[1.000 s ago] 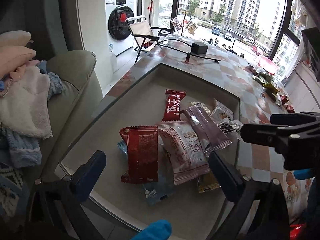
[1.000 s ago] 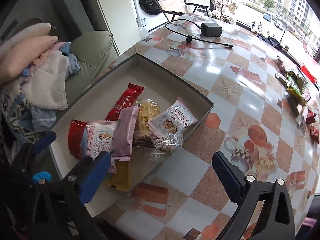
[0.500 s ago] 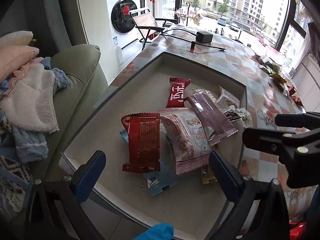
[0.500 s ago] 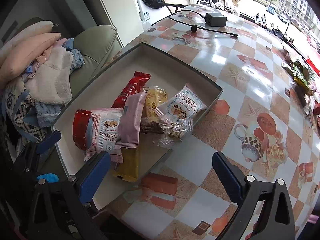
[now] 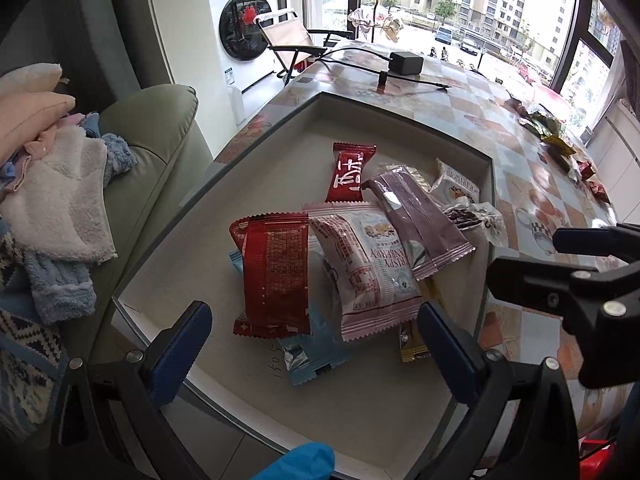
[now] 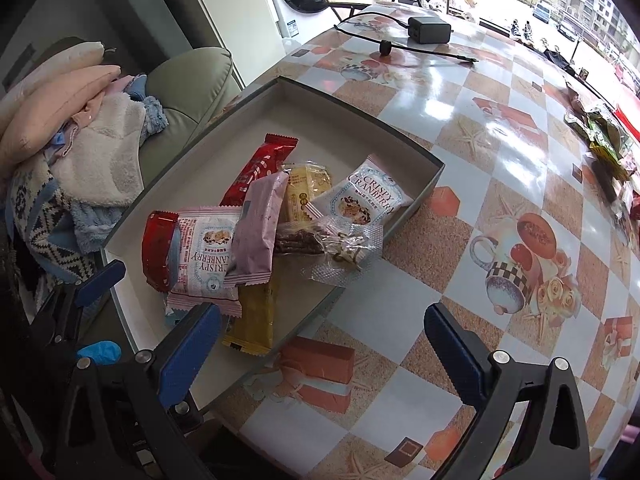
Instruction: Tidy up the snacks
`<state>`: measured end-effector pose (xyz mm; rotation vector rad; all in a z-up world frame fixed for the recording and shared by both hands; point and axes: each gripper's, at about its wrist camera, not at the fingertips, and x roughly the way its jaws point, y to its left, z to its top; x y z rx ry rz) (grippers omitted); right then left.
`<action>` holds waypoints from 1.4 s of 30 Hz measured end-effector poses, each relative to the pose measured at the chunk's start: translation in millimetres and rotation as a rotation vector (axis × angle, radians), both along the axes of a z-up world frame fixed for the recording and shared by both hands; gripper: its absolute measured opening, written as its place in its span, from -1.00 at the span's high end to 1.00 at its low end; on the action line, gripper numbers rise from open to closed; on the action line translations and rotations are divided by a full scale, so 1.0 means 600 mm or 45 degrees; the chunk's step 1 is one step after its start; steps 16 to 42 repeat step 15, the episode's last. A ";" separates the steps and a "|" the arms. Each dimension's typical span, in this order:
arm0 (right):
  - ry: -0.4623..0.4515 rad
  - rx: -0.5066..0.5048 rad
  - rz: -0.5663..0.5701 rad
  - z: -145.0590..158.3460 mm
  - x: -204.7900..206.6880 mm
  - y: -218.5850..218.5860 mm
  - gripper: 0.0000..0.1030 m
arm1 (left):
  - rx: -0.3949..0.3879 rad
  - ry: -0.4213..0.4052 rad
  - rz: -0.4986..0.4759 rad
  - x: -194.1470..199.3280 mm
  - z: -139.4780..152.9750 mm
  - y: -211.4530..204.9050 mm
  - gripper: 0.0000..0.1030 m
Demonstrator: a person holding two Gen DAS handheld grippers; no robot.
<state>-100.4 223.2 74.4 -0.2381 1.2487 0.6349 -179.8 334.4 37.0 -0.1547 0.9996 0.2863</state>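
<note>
A shallow grey box (image 5: 404,110) (image 6: 360,114) on the patterned table holds several snack packets: a red packet (image 5: 274,272) (image 6: 158,250), a pink cranberry packet (image 5: 366,268) (image 6: 206,254), a mauve packet (image 5: 420,222) (image 6: 258,226), a clear packet (image 6: 336,246) lying over the box's right wall. My left gripper (image 5: 314,336) is open and empty above the box's near end. My right gripper (image 6: 322,340) is open and empty over the box's near right corner. More loose snacks (image 5: 554,140) (image 6: 604,136) lie at the table's far right.
A green sofa (image 5: 156,128) piled with folded clothes (image 5: 52,184) stands left of the table. A black charger with its cable (image 6: 430,30) lies at the table's far end. A folding chair and a washing machine (image 5: 242,36) stand beyond.
Both grippers have drawn back and up from the box, so more of the table shows. The snacks have not moved.
</note>
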 end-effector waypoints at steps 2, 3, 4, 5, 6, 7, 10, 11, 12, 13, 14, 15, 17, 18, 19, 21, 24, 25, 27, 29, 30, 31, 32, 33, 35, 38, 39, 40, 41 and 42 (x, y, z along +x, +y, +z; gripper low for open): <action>0.004 0.003 0.000 -0.001 -0.001 -0.002 -0.98 | 0.003 0.005 -0.001 0.000 -0.001 -0.001 -0.99; 0.004 0.005 0.000 -0.001 -0.001 -0.002 -0.98 | -0.001 0.008 -0.001 0.001 -0.001 -0.001 -0.99; 0.004 0.006 0.000 -0.001 -0.001 -0.002 -0.98 | -0.005 0.010 -0.002 0.001 -0.002 -0.001 -0.99; 0.006 0.010 0.000 -0.001 -0.002 -0.003 -0.98 | -0.008 0.013 0.000 0.001 -0.002 -0.001 -0.99; 0.006 0.015 0.000 -0.001 -0.002 -0.004 -0.98 | -0.009 0.016 0.002 0.002 -0.002 -0.001 -0.99; 0.007 0.019 0.000 -0.001 -0.002 -0.005 -0.98 | -0.011 0.021 0.005 0.002 -0.002 0.000 -0.99; 0.008 0.029 -0.001 0.000 -0.003 -0.009 -0.98 | -0.017 0.027 0.018 0.004 -0.003 0.001 -0.99; 0.008 0.034 -0.002 0.001 -0.004 -0.011 -0.98 | -0.007 0.016 0.022 0.002 -0.001 0.001 -0.99; 0.008 0.039 -0.003 0.001 -0.005 -0.014 -0.98 | 0.008 0.004 0.022 0.001 0.001 -0.001 -0.99; 0.007 0.045 -0.004 0.002 -0.005 -0.017 -0.98 | 0.030 -0.007 0.014 0.000 0.004 -0.005 -0.99; 0.008 0.051 -0.006 0.003 -0.005 -0.019 -0.98 | 0.042 -0.010 0.001 0.000 0.007 -0.010 -0.99; 0.008 0.058 -0.009 0.003 -0.004 -0.024 -0.98 | 0.050 -0.011 -0.011 0.000 0.009 -0.015 -0.99; 0.008 0.058 -0.009 0.003 -0.004 -0.024 -0.98 | 0.050 -0.011 -0.011 0.000 0.009 -0.015 -0.99; 0.008 0.058 -0.009 0.003 -0.004 -0.024 -0.98 | 0.050 -0.011 -0.011 0.000 0.009 -0.015 -0.99; 0.008 0.058 -0.009 0.003 -0.004 -0.024 -0.98 | 0.050 -0.011 -0.011 0.000 0.009 -0.015 -0.99; 0.008 0.058 -0.009 0.003 -0.004 -0.024 -0.98 | 0.050 -0.011 -0.011 0.000 0.009 -0.015 -0.99; 0.008 0.058 -0.009 0.003 -0.004 -0.024 -0.98 | 0.050 -0.011 -0.011 0.000 0.009 -0.015 -0.99; 0.008 0.058 -0.009 0.003 -0.004 -0.024 -0.98 | 0.050 -0.011 -0.011 0.000 0.009 -0.015 -0.99; 0.008 0.058 -0.009 0.003 -0.004 -0.024 -0.98 | 0.050 -0.011 -0.011 0.000 0.009 -0.015 -0.99; 0.008 0.058 -0.009 0.003 -0.004 -0.024 -0.98 | 0.050 -0.011 -0.011 0.000 0.009 -0.015 -0.99; 0.008 0.058 -0.009 0.003 -0.004 -0.024 -0.98 | 0.050 -0.011 -0.011 0.000 0.009 -0.015 -0.99; 0.008 0.058 -0.009 0.003 -0.004 -0.024 -0.98 | 0.050 -0.011 -0.011 0.000 0.009 -0.015 -0.99; 0.008 0.058 -0.009 0.003 -0.004 -0.024 -0.98 | 0.050 -0.011 -0.011 0.000 0.009 -0.015 -0.99; 0.008 0.058 -0.009 0.003 -0.004 -0.024 -0.98 | 0.050 -0.011 -0.011 0.000 0.009 -0.015 -0.99; 0.008 0.058 -0.009 0.003 -0.004 -0.024 -0.98 | 0.050 -0.011 -0.011 0.000 0.009 -0.015 -0.99; 0.008 0.058 -0.009 0.003 -0.004 -0.024 -0.98 | 0.050 -0.011 -0.011 0.000 0.009 -0.015 -0.99; 0.008 0.058 -0.009 0.003 -0.004 -0.024 -0.98 | 0.050 -0.011 -0.011 0.000 0.009 -0.015 -0.99; 0.008 0.058 -0.009 0.003 -0.004 -0.024 -0.98 | 0.050 -0.011 -0.011 0.000 0.009 -0.015 -0.99; 0.008 0.058 -0.009 0.003 -0.004 -0.024 -0.98 | 0.050 -0.011 -0.011 0.000 0.009 -0.015 -0.99; 0.008 0.058 -0.009 0.003 -0.004 -0.024 -0.98 | 0.050 -0.011 -0.011 0.000 0.009 -0.015 -0.99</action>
